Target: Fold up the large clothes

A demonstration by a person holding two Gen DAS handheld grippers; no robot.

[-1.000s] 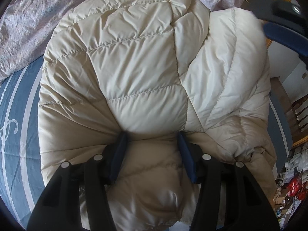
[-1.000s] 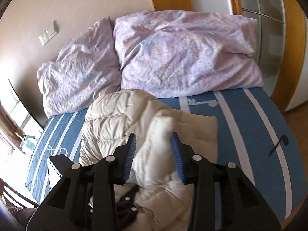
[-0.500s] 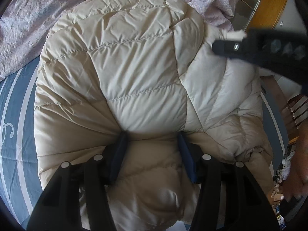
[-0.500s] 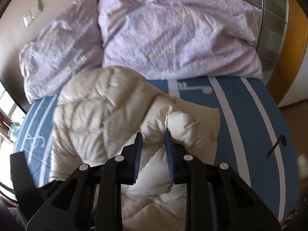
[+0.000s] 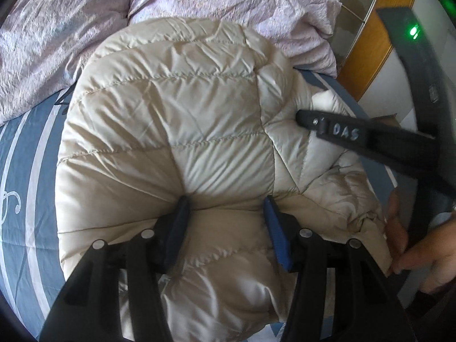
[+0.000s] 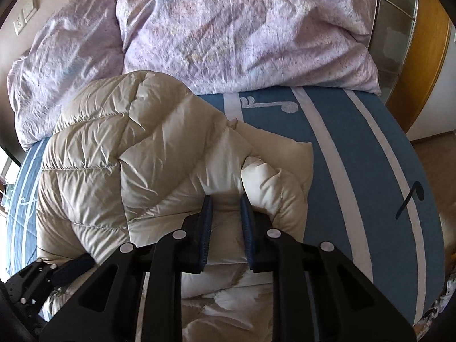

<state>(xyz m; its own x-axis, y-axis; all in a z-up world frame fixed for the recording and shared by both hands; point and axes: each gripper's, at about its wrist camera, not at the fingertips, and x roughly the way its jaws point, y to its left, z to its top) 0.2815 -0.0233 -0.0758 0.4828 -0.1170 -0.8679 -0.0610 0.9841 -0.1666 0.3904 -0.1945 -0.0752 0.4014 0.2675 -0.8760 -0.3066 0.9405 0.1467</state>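
A cream quilted down jacket (image 5: 171, 119) lies bunched on the blue striped bed sheet (image 5: 25, 171). In the left wrist view my left gripper (image 5: 225, 202) is shut on a thick fold at the jacket's near edge, and padding bulges between its blue pads. In the right wrist view the jacket (image 6: 114, 171) fills the left half. My right gripper (image 6: 225, 202) has its jaws closing on a narrow fold at the jacket's right side, with fabric pinched between the pads. The right gripper's black finger (image 5: 342, 131) reaches in over the jacket from the right.
Two lilac crumpled pillows (image 6: 242, 28) lie at the head of the bed behind the jacket. Bare sheet (image 6: 356, 171) lies to the jacket's right. A wooden wardrobe frame (image 6: 427, 42) stands past the bed's edge. A person's hand (image 5: 421, 245) holds the right tool.
The right gripper has come down onto the jacket's right side and its jaws have narrowed around a fold. The left gripper keeps its hold in the same place.
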